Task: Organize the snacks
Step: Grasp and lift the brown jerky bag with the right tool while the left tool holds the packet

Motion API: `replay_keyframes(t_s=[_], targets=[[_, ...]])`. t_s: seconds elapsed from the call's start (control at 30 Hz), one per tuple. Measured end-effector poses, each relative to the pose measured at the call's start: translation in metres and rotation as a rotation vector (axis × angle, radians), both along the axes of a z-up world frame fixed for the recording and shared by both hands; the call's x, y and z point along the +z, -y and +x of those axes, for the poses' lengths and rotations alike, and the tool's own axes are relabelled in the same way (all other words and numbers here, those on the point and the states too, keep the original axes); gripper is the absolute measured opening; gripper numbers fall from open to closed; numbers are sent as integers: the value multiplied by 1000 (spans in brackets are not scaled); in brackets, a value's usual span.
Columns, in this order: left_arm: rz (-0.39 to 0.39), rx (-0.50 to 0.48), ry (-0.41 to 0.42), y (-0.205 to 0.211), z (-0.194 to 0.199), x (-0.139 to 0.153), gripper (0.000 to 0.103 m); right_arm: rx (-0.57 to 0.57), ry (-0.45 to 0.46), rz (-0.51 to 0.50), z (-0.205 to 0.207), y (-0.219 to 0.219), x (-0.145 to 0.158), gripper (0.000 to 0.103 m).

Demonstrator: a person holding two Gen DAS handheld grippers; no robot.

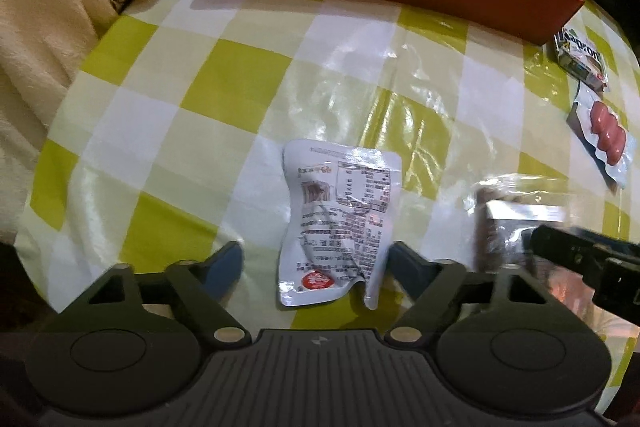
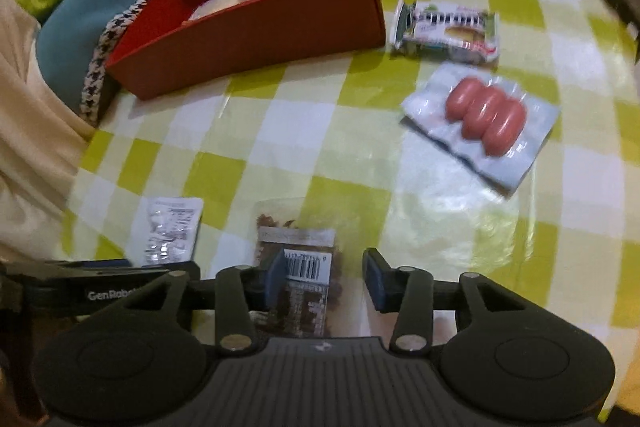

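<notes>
The left gripper [image 1: 316, 267] stood spread astride the white pouch [image 1: 340, 219], the right gripper [image 2: 326, 281] flanked the brown packet [image 2: 300, 267], hold unclear, so either slick packet risked slipping.

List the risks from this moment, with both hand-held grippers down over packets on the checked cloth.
1. The white packet lies crumpled between the left hand-held gripper fingers; closing may catch only an edge and let it slip.
2. The clear packet with the barcode sits off-centre in the right hand-held gripper, against one finger, so it may twist.
3. The two grippers are close together and could collide.
</notes>
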State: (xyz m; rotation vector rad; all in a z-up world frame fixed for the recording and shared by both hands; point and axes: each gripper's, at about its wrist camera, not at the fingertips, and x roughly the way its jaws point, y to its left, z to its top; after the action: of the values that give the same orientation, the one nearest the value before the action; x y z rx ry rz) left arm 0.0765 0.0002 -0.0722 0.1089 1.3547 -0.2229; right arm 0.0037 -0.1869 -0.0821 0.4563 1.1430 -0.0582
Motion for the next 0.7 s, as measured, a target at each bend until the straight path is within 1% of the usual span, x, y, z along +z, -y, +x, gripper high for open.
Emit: replay_keyframes(t_s=[0.03, 0.1, 0.13, 0.17, 0.2, 0.27, 0.3, 0.33, 0.37, 0.47, 0.5, 0.53, 0.6, 0.7], targets=[[0, -3, 8, -1, -1, 1, 71, 9, -8, 9, 0, 0, -1, 54], [-11, -4, 16, -3, -3, 5, 64, -9, -11, 19, -1, 0, 0, 60], [-30, -7, 13, -2, -3, 7, 64, -11, -11, 13, -1, -1, 1, 63], [-46, -10, 3, -2, -4, 7, 63, -10, -11, 2, -1, -3, 4, 71], [-42, -17, 4, 0, -6, 7, 63, -1, -8, -9, -2, -6, 6, 74], [-36, -25, 10, 3, -7, 7, 63, 34, -3, -34, -3, -17, 10, 74], [-44, -23, 7, 2, -6, 7, 63, 61, -2, -46, -3, -25, 10, 78], [-53, -16, 4, 0, -5, 7, 63, 94, -6, -63, -2, -33, 9, 86], [-62, -8, 1, -3, -1, 6, 63, 123, -10, -81, -2, -40, 6, 96], [-65, -10, 1, -12, -1, 6, 63, 175, -65, -112, 2, -57, -8, 99], [-60, -17, 2, -11, -1, 5, 63, 179, -67, -155, 3, -62, -10, 103], [-54, -23, 4, -9, -1, 5, 63, 183, -76, -191, 5, -67, -13, 103], [-57, -24, -2, -13, -2, 8, 63, 197, -90, -210, 7, -73, -16, 103], [-65, -24, -7, -15, -1, 8, 64, 245, -148, -242, 16, -79, -19, 103]])
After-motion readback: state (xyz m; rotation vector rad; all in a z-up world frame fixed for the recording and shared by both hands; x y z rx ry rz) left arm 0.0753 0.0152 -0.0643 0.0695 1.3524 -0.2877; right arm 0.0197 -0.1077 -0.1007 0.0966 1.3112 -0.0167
